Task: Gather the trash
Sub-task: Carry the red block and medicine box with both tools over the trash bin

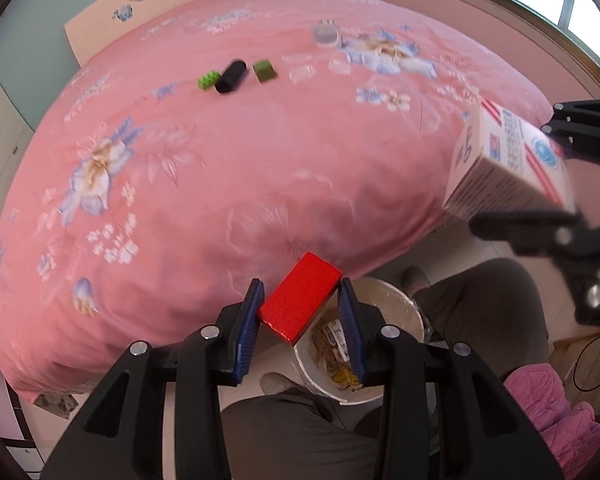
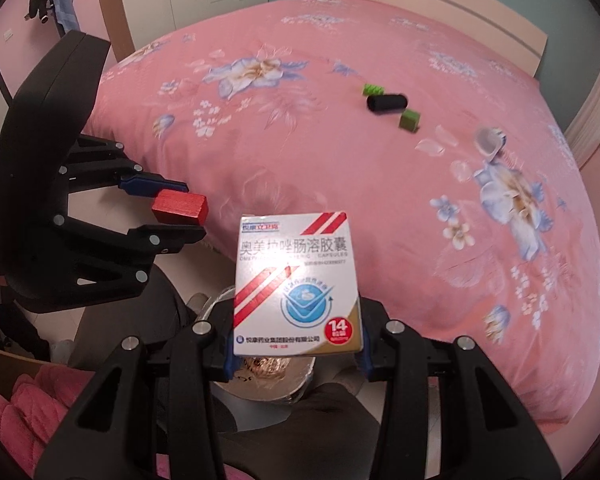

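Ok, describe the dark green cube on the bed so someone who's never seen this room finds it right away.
Look at the pink floral bedspread, at the short row of small things toward the headboard. The dark green cube ends that row, beside the black cylinder; unlike the bright green studded brick at the other end, it is dull and smooth-sided.

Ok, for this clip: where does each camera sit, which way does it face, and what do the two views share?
Left wrist: on the left gripper, looking down past its fingers and held red block at the bed; trousered legs show.
Right wrist: on the right gripper, looking down over its medicine box at the bed.
Shared: both grippers, both held items, white bucket, green blocks and black cylinder.
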`<state>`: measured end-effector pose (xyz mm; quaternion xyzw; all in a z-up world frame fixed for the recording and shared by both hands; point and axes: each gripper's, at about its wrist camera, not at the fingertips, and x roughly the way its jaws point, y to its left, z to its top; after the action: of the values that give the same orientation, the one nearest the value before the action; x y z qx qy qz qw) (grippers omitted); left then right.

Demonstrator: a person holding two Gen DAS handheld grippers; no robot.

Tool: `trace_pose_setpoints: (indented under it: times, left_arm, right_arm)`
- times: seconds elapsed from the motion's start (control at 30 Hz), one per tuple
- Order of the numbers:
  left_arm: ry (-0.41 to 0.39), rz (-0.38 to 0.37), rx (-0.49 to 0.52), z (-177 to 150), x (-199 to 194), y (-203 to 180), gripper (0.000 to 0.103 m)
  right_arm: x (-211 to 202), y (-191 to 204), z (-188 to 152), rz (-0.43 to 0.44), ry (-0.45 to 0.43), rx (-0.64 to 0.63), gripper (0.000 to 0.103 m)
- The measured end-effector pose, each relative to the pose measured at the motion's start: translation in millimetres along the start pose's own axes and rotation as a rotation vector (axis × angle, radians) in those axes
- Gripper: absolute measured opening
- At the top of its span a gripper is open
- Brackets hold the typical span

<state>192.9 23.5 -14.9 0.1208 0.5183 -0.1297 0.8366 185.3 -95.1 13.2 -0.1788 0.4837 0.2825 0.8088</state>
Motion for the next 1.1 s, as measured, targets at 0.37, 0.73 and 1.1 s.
trace_pose_setpoints:
  times: [0.37, 0.73, 1.1]
  left_arm:
    - [0.127, -0.049, -0.026, -33.8, 66.3, -3.2, 0.04]
    - [0.256, -0.119, -0.086, -63.1, 140.3, -8.4, 0.04]
    - [0.39, -0.149, -0.136, -95.0, 213.0, -8.8, 0.04]
  right_arm:
    - [78.4, 16.2, -29.4, 0.05, 0.141, -0.021, 0.044]
    - [157.7, 20.9, -65.7, 0.112, 0.273, -0.008, 0.044]
    - [235.6, 12.2, -106.4, 0.14, 0.404, 0.05, 0.044]
